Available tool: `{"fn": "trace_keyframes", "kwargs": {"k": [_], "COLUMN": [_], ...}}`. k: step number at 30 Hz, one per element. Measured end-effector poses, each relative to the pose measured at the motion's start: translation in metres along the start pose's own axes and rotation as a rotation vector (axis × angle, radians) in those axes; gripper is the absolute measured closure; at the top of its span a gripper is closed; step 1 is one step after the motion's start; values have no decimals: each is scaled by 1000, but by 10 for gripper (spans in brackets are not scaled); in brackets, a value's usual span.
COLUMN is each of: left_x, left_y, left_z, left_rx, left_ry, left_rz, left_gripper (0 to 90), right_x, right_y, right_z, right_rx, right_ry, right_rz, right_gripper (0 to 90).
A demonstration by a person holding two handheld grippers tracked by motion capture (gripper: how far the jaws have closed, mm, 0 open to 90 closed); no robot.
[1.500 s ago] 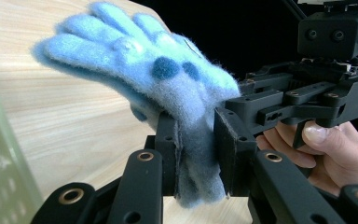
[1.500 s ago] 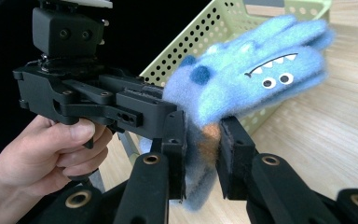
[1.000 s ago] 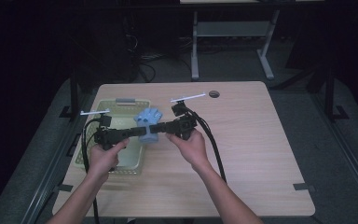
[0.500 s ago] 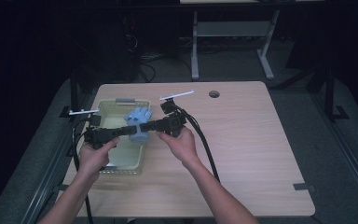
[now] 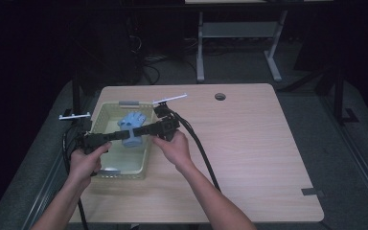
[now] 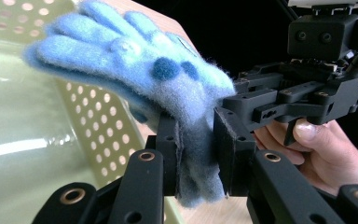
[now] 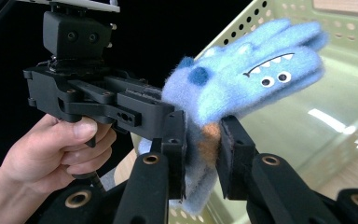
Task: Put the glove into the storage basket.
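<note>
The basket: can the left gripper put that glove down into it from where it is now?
Probably yes. The left gripper holds the glove right above the open basket; the right gripper also grips it.

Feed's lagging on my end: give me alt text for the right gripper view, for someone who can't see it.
A fuzzy light-blue monster-face glove is pinched at its cuff by the right gripper, jaws closed on it. Facing it at left, the left gripper, held by a hand, also grips the glove. A pale green perforated plastic basket lies behind.
</note>
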State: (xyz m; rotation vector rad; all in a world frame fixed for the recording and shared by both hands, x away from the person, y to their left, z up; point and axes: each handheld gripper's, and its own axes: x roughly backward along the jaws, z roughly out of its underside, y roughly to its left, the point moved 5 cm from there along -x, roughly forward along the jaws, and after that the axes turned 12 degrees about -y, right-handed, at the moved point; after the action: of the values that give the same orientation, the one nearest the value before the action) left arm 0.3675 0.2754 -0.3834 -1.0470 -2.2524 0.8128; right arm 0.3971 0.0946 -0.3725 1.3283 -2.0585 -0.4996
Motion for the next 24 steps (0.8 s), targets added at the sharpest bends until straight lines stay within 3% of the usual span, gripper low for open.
{"fn": "trace_keyframes", "kwargs": {"k": [3, 16, 24], "left_x": [6, 18, 22], "left_y": [4, 23, 35], "left_z": [-1, -2, -1], "left_rx": [26, 64, 71], "left_ry": [-2, 21, 28], "left_rz": [5, -9, -44], "left_gripper": [727, 739, 744], "right_x": [-7, -30, -45], "right_y": [2, 2, -2], "right_z": [0, 6, 11], "right_rx": [3, -21, -29], "right_ry": [0, 21, 31], "right_rz": [-9, -18, -9], "right_gripper": [747, 745, 744]}}
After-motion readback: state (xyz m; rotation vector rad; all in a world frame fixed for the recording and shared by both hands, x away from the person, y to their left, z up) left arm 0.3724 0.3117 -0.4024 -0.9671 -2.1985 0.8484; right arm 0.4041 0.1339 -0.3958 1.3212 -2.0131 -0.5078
